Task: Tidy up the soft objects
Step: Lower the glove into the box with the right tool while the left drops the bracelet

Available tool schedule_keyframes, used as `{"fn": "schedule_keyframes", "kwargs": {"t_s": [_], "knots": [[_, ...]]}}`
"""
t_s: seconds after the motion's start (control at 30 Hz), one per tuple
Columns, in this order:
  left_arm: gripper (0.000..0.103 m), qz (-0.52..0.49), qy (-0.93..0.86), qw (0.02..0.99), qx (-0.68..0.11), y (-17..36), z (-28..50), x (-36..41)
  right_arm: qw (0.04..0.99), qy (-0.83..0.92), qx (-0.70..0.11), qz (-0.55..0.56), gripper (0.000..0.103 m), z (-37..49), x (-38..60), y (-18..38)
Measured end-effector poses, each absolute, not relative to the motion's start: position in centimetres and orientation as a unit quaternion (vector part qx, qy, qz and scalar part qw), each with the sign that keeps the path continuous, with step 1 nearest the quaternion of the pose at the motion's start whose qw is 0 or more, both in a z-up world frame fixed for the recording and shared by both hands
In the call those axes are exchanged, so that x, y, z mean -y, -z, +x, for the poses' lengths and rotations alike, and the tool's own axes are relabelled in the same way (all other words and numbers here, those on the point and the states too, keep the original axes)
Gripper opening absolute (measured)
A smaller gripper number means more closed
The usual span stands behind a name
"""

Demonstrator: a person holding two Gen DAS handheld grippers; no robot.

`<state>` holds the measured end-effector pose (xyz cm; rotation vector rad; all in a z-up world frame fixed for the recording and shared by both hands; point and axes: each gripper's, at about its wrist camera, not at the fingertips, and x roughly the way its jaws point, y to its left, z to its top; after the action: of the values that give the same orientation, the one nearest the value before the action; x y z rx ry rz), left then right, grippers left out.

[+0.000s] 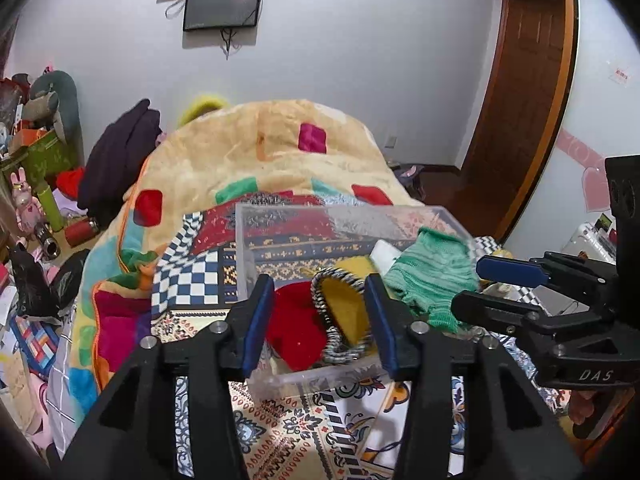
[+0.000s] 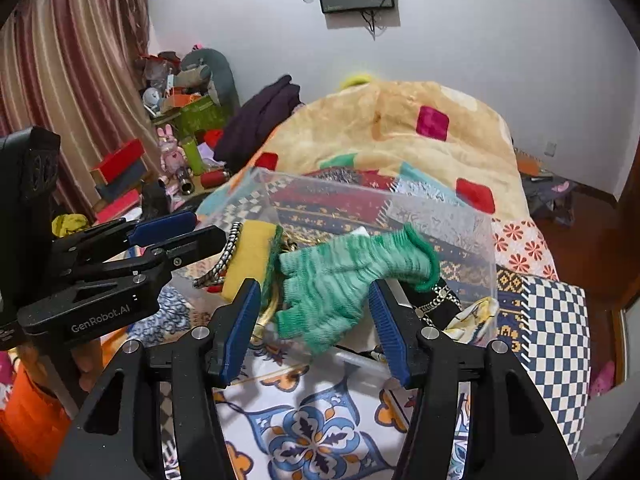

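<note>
The green glove point(image 2: 352, 276) lies on top of the clear box point(image 2: 460, 224) on the bed point(image 2: 312, 432), blurry, maybe dropping in. The right hand-held gripper point(image 2: 316, 332) is wide open and holds nothing. The left hand-held gripper point(image 1: 316, 320) is open and empty too, near the yellow thing point(image 1: 348, 304). Poke the glove down gently so nothing hangs over the edge.

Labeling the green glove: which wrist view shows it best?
Right wrist: the green glove sits centred and near, fingers and cuff visible, between the open right hand-held gripper fingers. Left wrist shows it smaller, off to the right, over the clear bin.
</note>
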<state>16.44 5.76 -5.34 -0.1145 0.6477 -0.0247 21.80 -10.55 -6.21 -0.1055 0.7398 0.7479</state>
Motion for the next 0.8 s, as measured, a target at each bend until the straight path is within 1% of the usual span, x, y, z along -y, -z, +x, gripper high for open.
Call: {"fn": "schedule_keyframes", "kwargs": {"t_s": [0.27, 0.37, 0.47, 0.53, 0.57, 0.63, 0.67, 0.73, 0.8], "knots": [[0.054, -0.054, 0.02, 0.965, -0.256, 1.1, 13.0, -5.0, 0.884, -0.361, -0.295, -0.03, 0.053, 19.5, 12.5, 2.3], [0.059, -0.052, 0.026, 0.973, -0.223, -0.8, 11.2, -4.3, 0.895, -0.355, -0.269, -0.02, 0.053, 18.4, 13.4, 0.7], [0.065, -0.048, 0.028, 0.98, -0.193, -2.2, 9.5, -3.6, 0.905, -0.348, -0.243, -0.013, 0.061, 17.2, 14.4, -0.5], [0.074, -0.044, 0.025, 0.983, -0.175, -3.0, 8.5, -3.1, 0.911, -0.343, -0.229, -0.011, 0.065, 16.5, 14.9, -1.1], [0.076, -0.043, 0.025, 0.984, -0.169, -3.3, 8.1, -3.0, 0.914, -0.341, -0.219, -0.01, 0.067, 16.1, 15.1, -1.5], [0.085, -0.041, 0.025, 0.987, -0.155, -3.9, 7.2, -2.7, 0.919, -0.337, -0.206, -0.006, 0.075, 15.5, 15.5, -1.9], [0.087, -0.04, 0.025, 0.988, -0.149, -4.1, 6.8, -2.6, 0.921, -0.335, -0.198, -0.005, 0.076, 15.1, 15.7, -2.2], [0.092, -0.041, 0.025, 0.989, -0.142, -4.5, 6.3, -2.6, 0.926, -0.329, -0.186, -0.003, 0.083, 14.6, 15.9, -2.5], [0.095, -0.04, 0.025, 0.99, -0.135, -4.6, 5.8, -2.5, 0.929, -0.325, -0.175, -0.001, 0.086, 14.1, 16.0, -2.7]]}}
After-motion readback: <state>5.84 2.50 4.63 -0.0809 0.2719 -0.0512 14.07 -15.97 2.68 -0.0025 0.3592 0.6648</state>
